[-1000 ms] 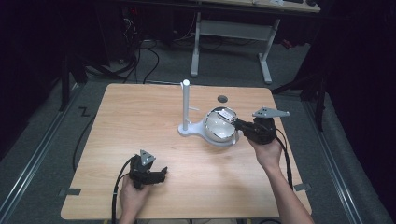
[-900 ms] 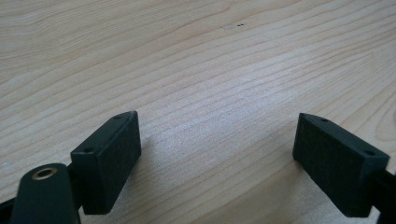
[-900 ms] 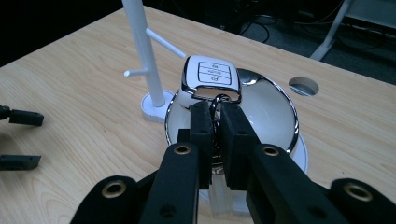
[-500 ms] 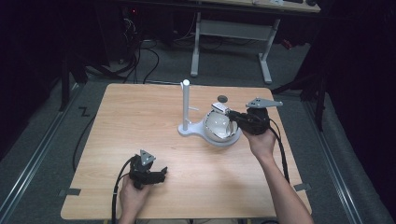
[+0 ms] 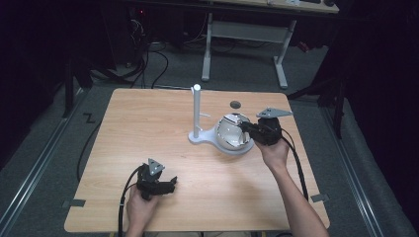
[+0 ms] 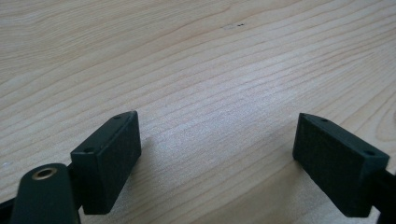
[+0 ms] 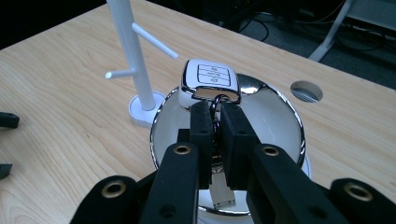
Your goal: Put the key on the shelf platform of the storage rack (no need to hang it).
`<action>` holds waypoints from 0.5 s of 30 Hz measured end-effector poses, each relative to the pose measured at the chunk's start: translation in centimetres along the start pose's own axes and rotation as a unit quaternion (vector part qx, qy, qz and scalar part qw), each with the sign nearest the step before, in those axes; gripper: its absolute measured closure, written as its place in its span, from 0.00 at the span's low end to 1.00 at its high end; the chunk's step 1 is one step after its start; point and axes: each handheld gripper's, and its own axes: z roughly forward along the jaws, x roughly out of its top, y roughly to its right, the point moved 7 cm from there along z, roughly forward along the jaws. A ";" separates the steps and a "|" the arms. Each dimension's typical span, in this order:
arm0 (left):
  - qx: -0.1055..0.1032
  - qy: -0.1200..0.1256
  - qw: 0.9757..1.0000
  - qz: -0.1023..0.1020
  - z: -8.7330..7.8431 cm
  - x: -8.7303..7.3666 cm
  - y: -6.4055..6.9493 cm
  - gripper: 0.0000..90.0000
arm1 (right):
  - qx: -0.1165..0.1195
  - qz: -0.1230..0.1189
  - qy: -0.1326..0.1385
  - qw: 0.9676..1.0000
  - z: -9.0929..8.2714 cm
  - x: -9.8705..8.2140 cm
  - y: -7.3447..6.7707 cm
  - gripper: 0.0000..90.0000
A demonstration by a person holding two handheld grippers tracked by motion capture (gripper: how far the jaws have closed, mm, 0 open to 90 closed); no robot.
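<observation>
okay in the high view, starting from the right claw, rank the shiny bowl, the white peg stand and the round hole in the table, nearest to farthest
From the right claw:
1. Shiny bowl, directly beneath the tips, on the stand's white base.
2. Round hole in the table, just beyond, toward the far edge.
3. White peg stand, its post farther off to the left.

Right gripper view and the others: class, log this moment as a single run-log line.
right gripper: shut on key fob's ring | key fob: above bowl | left gripper: open over table | stand: beside bowl

One key fob, one shiny bowl, one white stand, two tongs
</observation>
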 end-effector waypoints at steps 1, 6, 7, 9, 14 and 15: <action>0.000 0.000 1.000 0.000 0.0 0.0 0.0 0.17 | 0.001 0.002 -0.006 1.000 0.2 -0.5 0.1 0.94; 0.000 0.000 1.000 0.000 0.0 0.0 0.0 0.17 | 0.001 0.006 -0.015 1.000 0.7 -1.5 0.5 0.94; 0.000 0.000 1.000 0.000 0.0 0.0 0.0 0.17 | 0.001 0.006 -0.015 1.000 0.7 -1.5 0.5 0.94; 0.000 0.000 1.000 0.000 0.0 0.0 0.0 0.17 | 0.000 -0.006 -0.017 1.000 0.7 -1.6 0.1 0.94; 0.000 0.000 1.000 0.000 0.0 0.0 0.0 0.17 | 0.001 -0.017 -0.019 1.000 0.9 -2.0 -0.3 0.94; 0.000 0.000 1.000 0.000 0.0 0.0 0.0 0.17 | 0.000 -0.016 -0.020 1.000 0.9 -2.1 -0.3 0.94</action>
